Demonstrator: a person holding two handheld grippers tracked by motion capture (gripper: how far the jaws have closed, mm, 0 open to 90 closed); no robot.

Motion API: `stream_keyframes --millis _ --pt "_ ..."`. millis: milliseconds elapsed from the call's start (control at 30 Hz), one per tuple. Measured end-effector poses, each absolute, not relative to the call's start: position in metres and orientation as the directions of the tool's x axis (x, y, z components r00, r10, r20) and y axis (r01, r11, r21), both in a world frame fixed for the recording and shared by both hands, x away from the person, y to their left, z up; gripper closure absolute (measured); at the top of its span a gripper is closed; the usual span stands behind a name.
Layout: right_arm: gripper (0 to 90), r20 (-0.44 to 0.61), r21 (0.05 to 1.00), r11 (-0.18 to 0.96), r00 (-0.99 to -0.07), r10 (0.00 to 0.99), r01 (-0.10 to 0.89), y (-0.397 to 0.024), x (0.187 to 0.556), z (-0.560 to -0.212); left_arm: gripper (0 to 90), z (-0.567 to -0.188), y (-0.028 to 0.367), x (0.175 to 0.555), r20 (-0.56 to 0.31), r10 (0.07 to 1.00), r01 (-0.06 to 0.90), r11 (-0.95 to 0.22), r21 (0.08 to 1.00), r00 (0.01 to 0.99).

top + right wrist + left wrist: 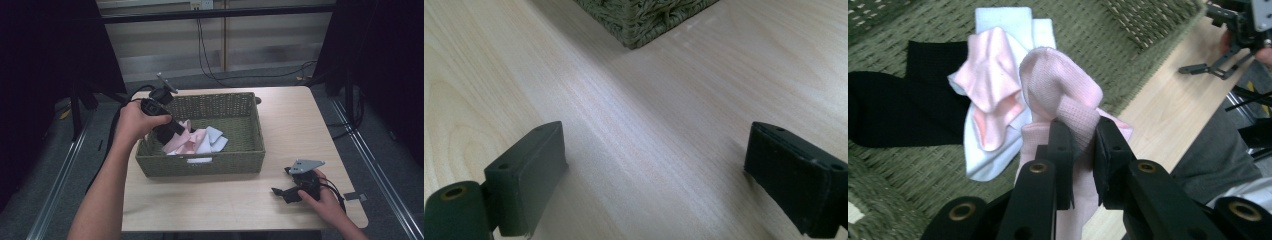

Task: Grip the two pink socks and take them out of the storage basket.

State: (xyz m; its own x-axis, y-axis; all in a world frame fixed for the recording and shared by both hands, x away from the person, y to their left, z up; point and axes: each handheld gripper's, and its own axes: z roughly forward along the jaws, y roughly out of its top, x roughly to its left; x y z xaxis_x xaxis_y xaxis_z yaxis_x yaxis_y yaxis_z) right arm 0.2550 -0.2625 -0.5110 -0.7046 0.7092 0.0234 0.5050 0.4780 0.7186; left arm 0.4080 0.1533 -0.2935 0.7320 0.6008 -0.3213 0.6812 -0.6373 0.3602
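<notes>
Pink sock [1060,95] between left fingers [1060,150]

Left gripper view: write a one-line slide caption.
Left gripper pinches a pink sock above the woven basket.

Black cables [210,60] behind wooden table [300,125]

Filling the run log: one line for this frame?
left gripper: shut on pink sock over wicker basket | right gripper: open, empty, on table
</notes>
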Motion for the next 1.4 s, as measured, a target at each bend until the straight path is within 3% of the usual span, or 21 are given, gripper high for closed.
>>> stream_keyframes --millis 1400 --pt "9.0 0.023 0.719 0.478 -0.705 0.709 0.505 -0.262 0.255 -0.511 79.7 -0.289 0.151 0.368 -0.336 0.51 0.61 -0.689 0.392 0.792"
